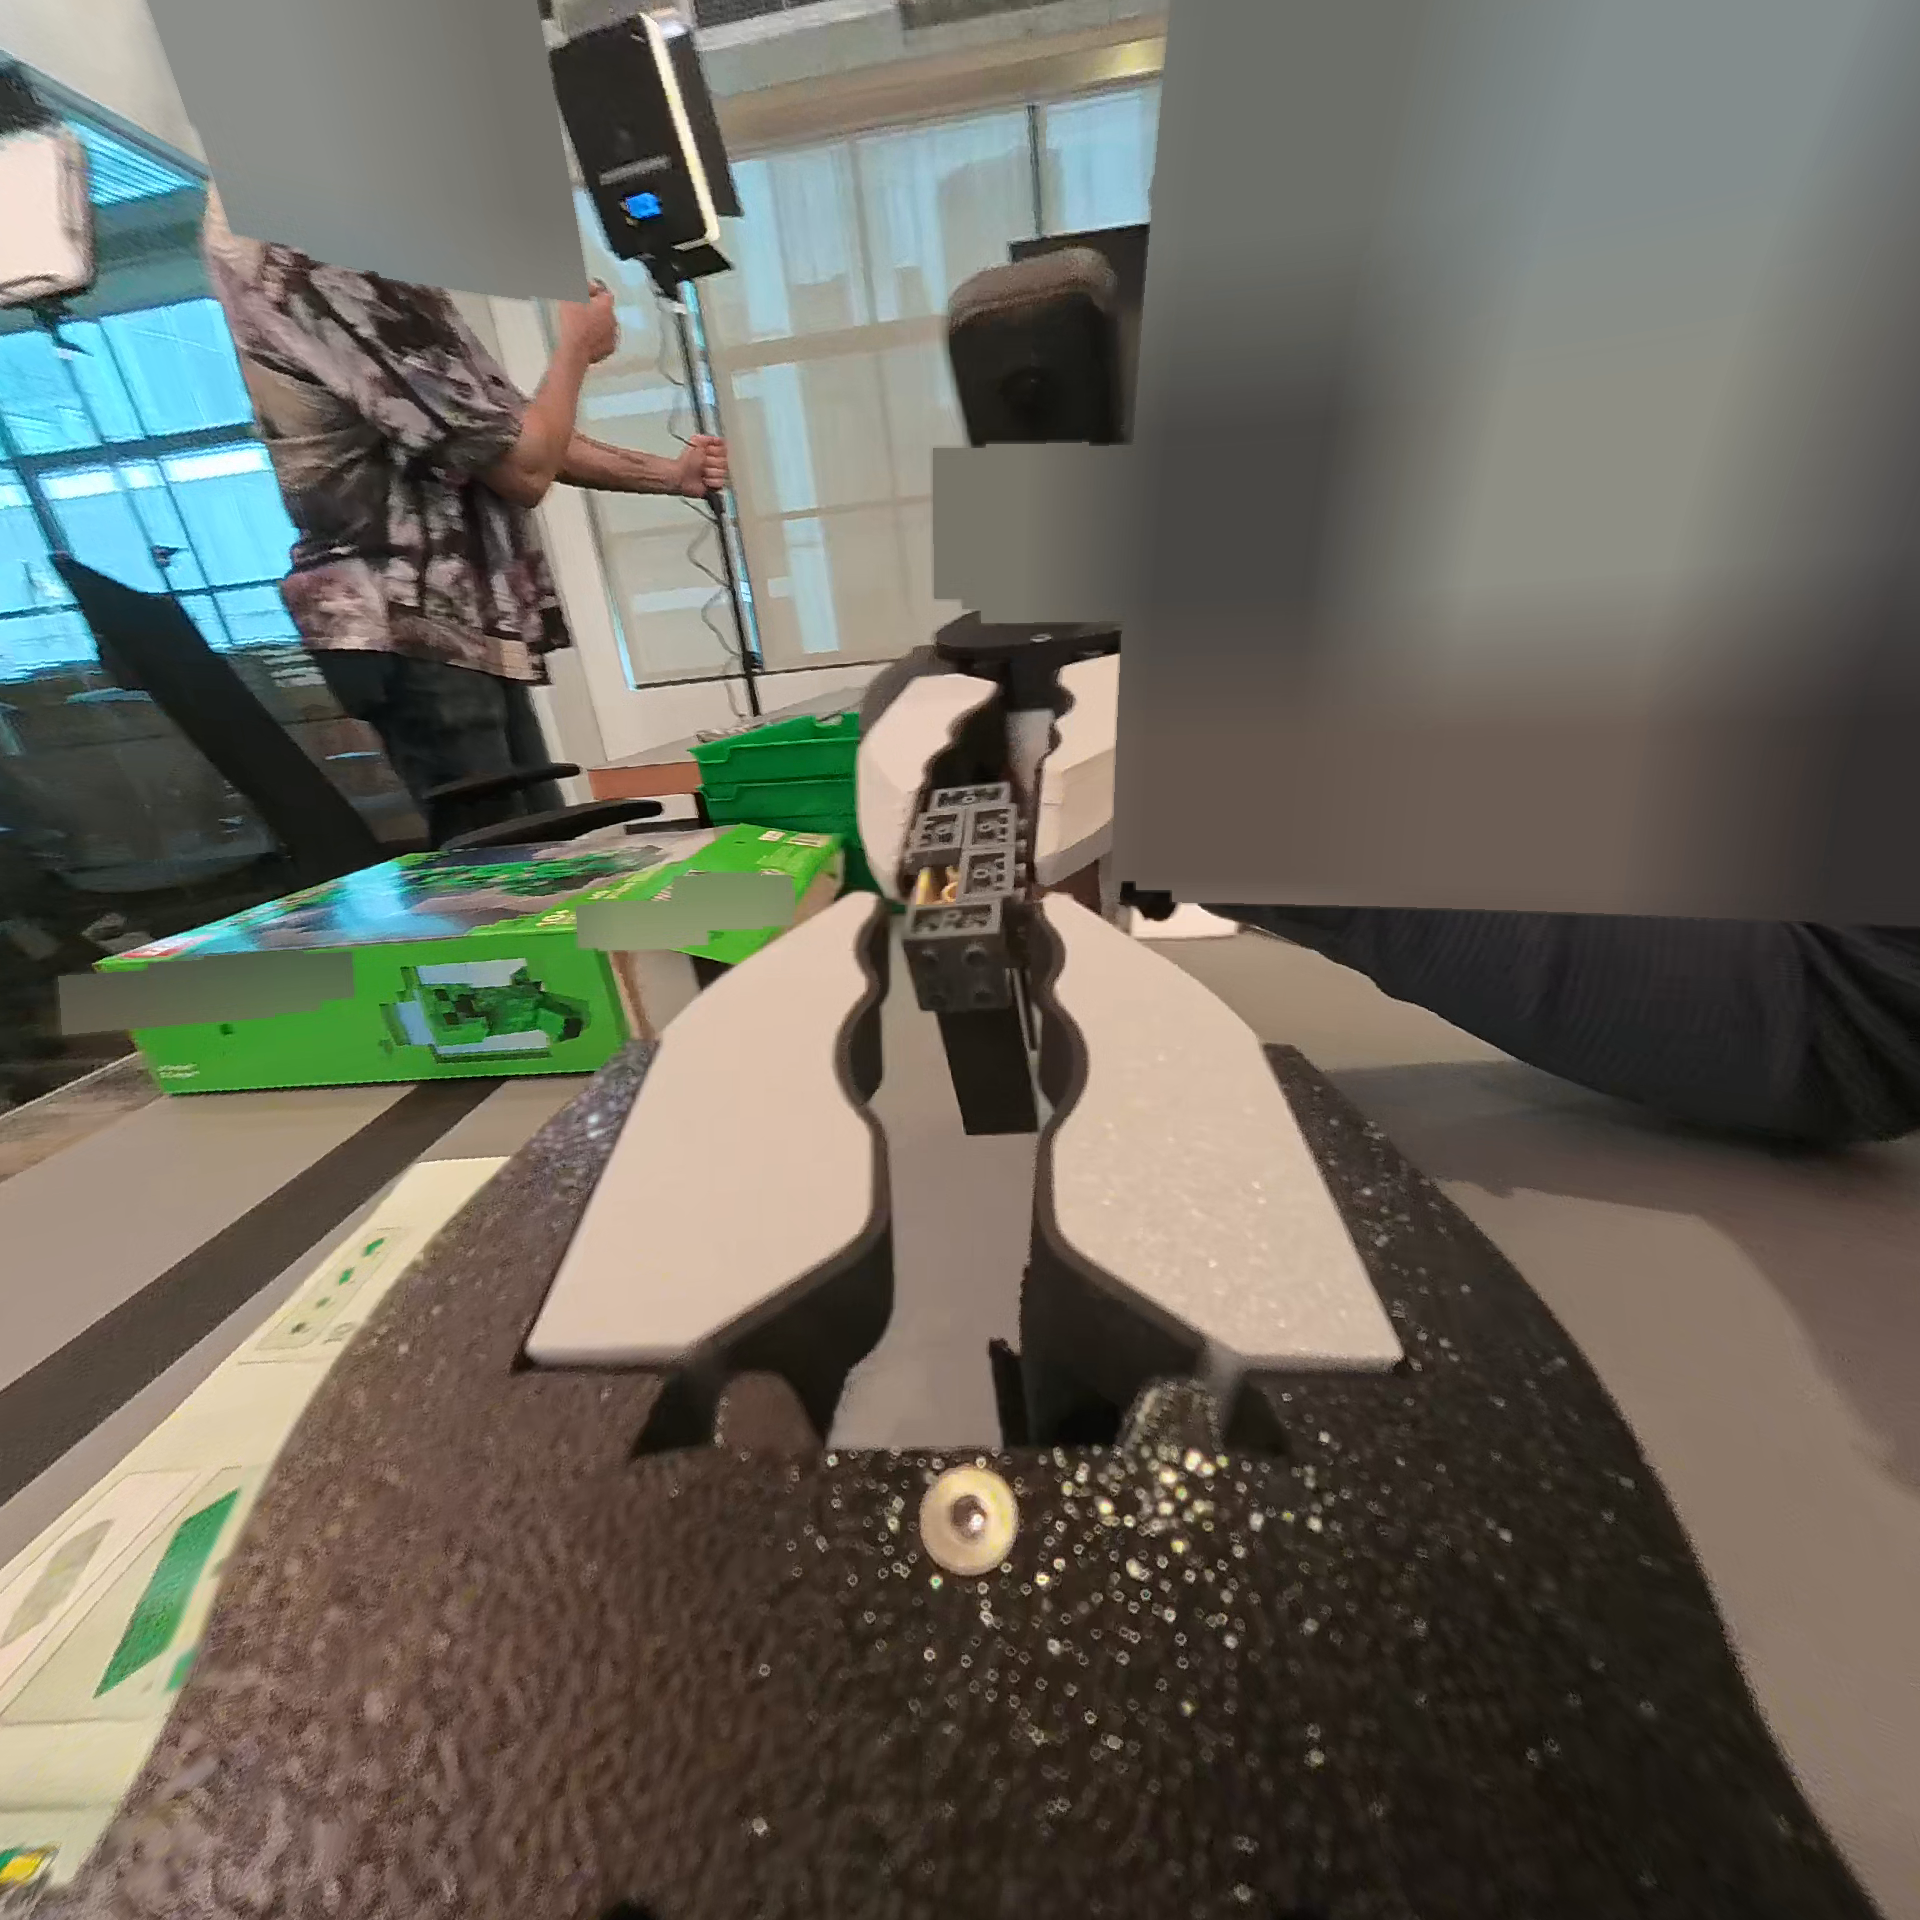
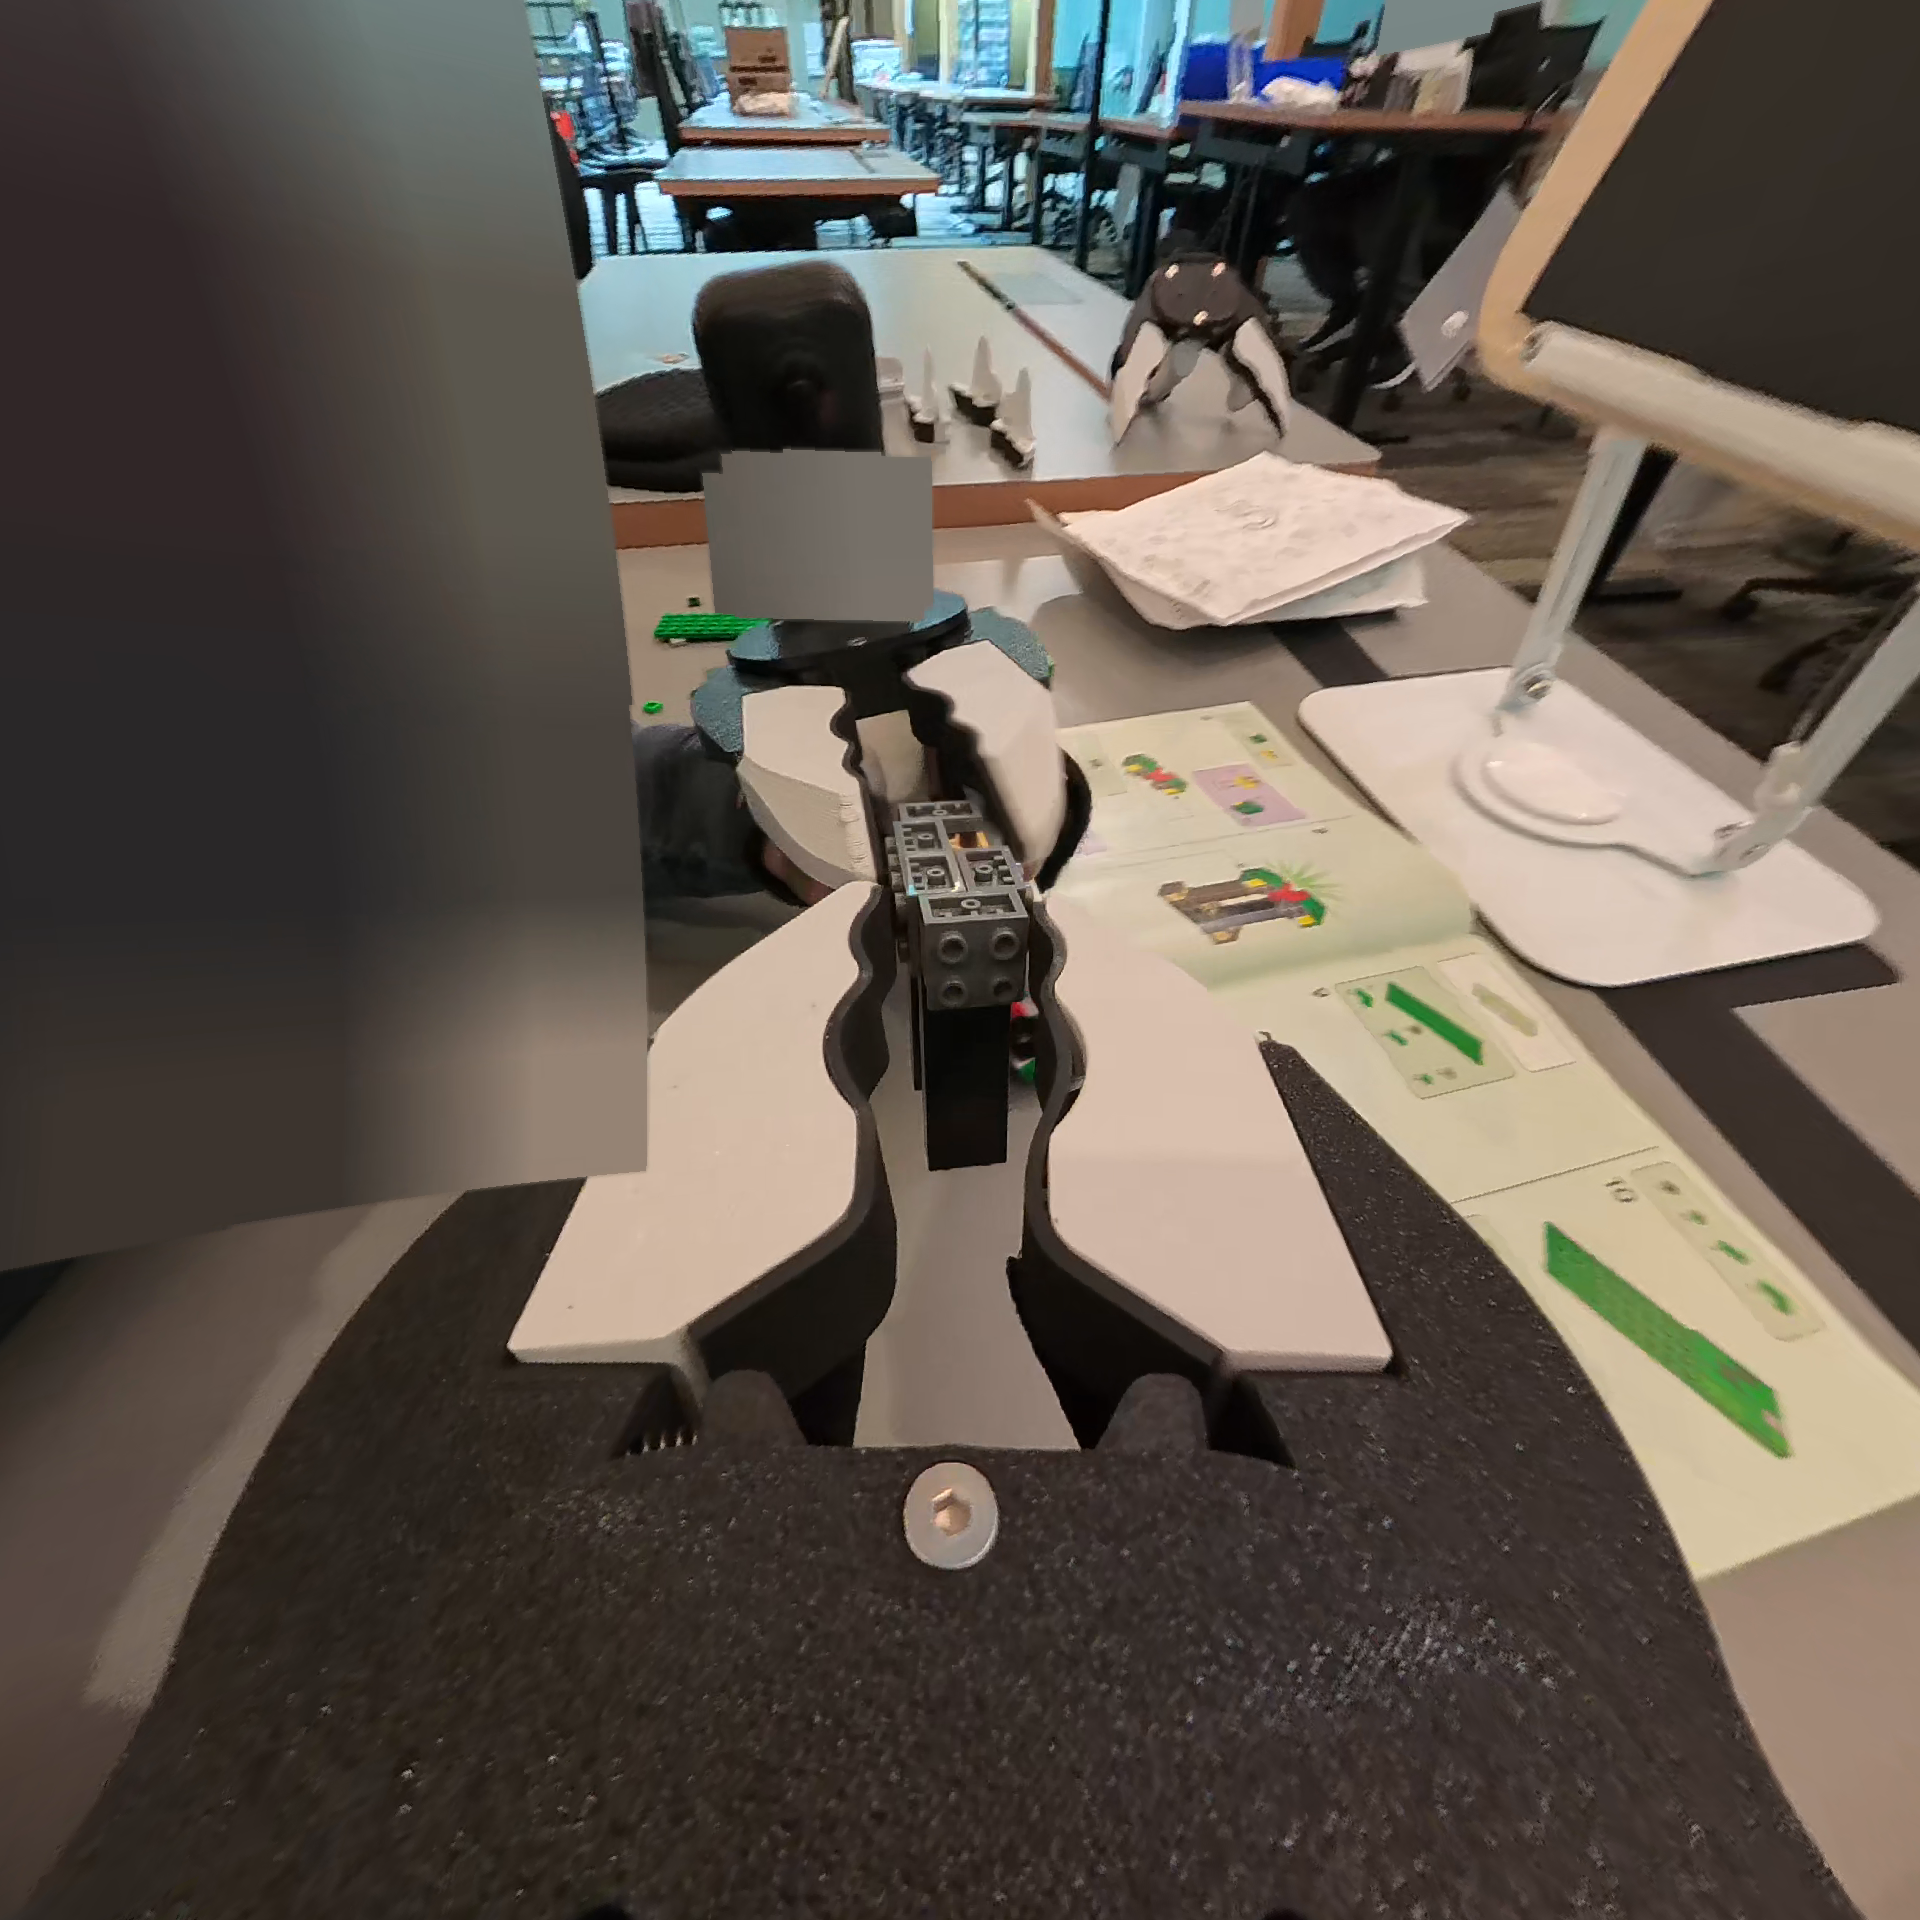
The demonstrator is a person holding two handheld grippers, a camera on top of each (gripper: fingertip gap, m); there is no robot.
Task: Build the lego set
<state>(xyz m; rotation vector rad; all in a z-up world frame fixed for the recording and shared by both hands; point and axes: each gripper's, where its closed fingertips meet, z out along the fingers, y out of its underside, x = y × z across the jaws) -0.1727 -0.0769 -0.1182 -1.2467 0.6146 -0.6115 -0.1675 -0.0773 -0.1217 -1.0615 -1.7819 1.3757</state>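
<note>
- Left gripper point(image 1: 954, 925): the two white fingers are drawn in close, their dark inner edges pressing on the near end of a grey and black lego assembly point(image 1: 961, 914). The jaws are open only by the width of that assembly.
- Right gripper point(image 2: 951, 925): the jaws stand equally narrow, closed on the opposite end of the same lego assembly point(image 2: 961, 935). In each wrist view the other gripper shows farther off, facing the camera, nose to nose with the near one.
- Lego assembly: held between both grippers, raised above the grey table point(image 1: 1507, 1195). It consists of dark grey studded bricks in a row, with a black block hanging below the nearest brick. A small tan part sits among the bricks; its shape cannot be made out clearly.
- Instruction booklet point(image 2: 1403, 1039): lies open and flat on the table, to the right of the right gripper, with pictures of green plates and a small build.
- Green plate point(image 2: 712, 625): lies on the table behind the grippers in the right wrist view, with a few loose small pieces beside it.
- Green lego box point(image 1: 416, 966): rests flat on the table, left of the left gripper. Stacked green trays point(image 1: 779, 779) stand behind it.
- White stand base point(image 2: 1579, 821): sits on the table beyond the booklet, carrying a tilted arm.
- Folded white papers point(image 2: 1247, 540): lie near the far table edge.
- A person point(image 1: 405, 468) stands in the background, gripping a light stand pole point(image 1: 717, 468).
</note>
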